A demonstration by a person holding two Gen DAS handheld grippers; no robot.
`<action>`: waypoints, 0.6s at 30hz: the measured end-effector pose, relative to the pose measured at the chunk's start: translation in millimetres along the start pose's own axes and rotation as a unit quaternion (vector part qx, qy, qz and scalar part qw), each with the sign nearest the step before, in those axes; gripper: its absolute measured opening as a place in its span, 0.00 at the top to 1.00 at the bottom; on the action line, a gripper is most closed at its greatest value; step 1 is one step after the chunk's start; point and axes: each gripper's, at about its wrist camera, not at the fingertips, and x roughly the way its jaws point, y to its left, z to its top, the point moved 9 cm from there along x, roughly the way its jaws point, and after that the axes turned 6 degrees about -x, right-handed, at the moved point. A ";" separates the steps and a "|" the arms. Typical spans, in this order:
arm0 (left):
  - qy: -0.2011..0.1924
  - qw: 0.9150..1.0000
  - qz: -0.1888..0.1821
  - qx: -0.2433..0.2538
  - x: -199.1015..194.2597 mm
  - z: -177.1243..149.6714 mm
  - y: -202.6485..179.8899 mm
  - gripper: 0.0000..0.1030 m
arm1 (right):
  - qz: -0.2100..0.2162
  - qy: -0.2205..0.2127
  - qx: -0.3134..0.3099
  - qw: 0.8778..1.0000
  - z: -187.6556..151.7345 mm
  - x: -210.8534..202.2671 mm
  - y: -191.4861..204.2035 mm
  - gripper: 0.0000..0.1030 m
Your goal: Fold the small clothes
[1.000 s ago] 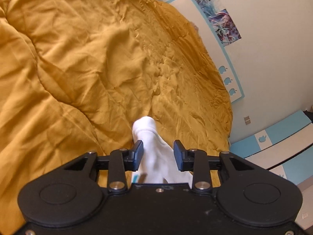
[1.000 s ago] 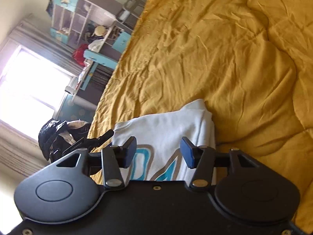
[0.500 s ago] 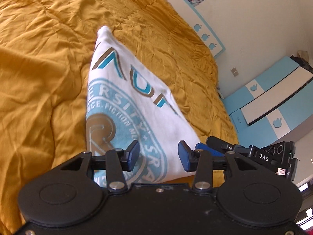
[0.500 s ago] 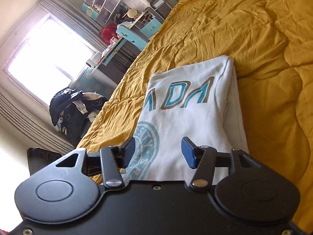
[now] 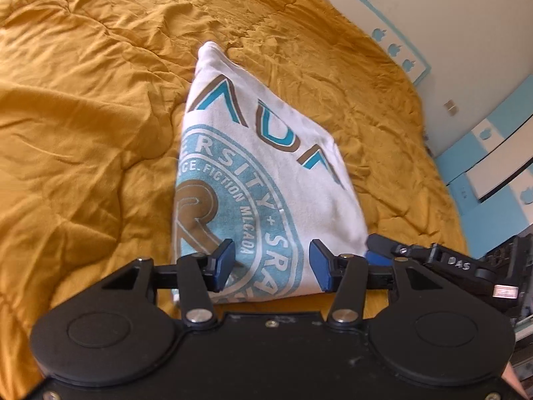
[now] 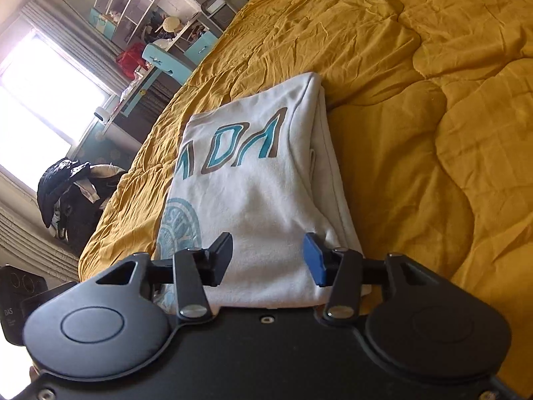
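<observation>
Bedding comes first: the mustard quilt [image 5: 100, 133] gives you a broad, soft surface, which is likely why the white printed T-shirt [image 5: 260, 173] lies folded flat near its middle, print upward. Your left gripper [image 5: 271, 265] hovers at the shirt's near edge with jaws parted, holding nothing. Your right gripper [image 6: 268, 255] sits over the shirt's near end, close to its layered side, jaws apart and empty too, apparently ready for another fold.
</observation>
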 end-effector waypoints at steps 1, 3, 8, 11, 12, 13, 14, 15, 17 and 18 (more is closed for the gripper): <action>-0.002 0.999 0.034 0.013 -7.2 -0.4 -3.9 0.47 | -0.016 -0.006 -0.015 1.000 2.5 -7.8 8.9 0.42; -0.012 0.996 0.076 0.036 -24.0 -1.1 -13.2 0.46 | -0.044 -0.014 -0.049 0.998 6.5 -24.0 28.6 0.39; -0.042 0.992 0.109 0.049 -62.3 -9.9 -30.3 0.44 | -0.124 -0.024 -0.120 0.985 10.7 -57.4 70.0 0.29; -0.062 0.986 0.145 0.060 -83.5 -16.6 -38.3 0.43 | -0.138 -0.019 -0.144 0.980 5.3 -69.1 86.6 0.21; -0.065 0.984 0.151 0.062 -88.4 -19.3 -40.0 0.43 | -0.139 -0.012 -0.152 0.978 1.4 -71.5 91.7 0.20; -0.066 0.984 0.154 0.061 -95.4 -23.8 -42.7 0.43 | -0.142 -0.010 -0.157 0.977 -2.0 -74.0 95.0 0.20; -0.066 0.984 0.154 0.060 -98.9 -27.3 -44.2 0.43 | -0.147 -0.009 -0.160 0.976 -5.2 -76.4 97.4 0.20; -0.064 0.984 0.155 0.059 -102.3 -31.5 -46.1 0.43 | -0.152 -0.008 -0.163 0.975 -8.8 -78.5 99.0 0.20; -0.062 0.984 0.155 0.056 -105.8 -39.2 -48.3 0.42 | -0.172 -0.007 -0.170 0.970 -18.6 -83.2 102.7 0.20; -0.061 0.984 0.156 0.055 -108.0 -42.9 -49.4 0.42 | -0.184 -0.008 -0.172 0.968 -23.7 -86.2 102.2 0.20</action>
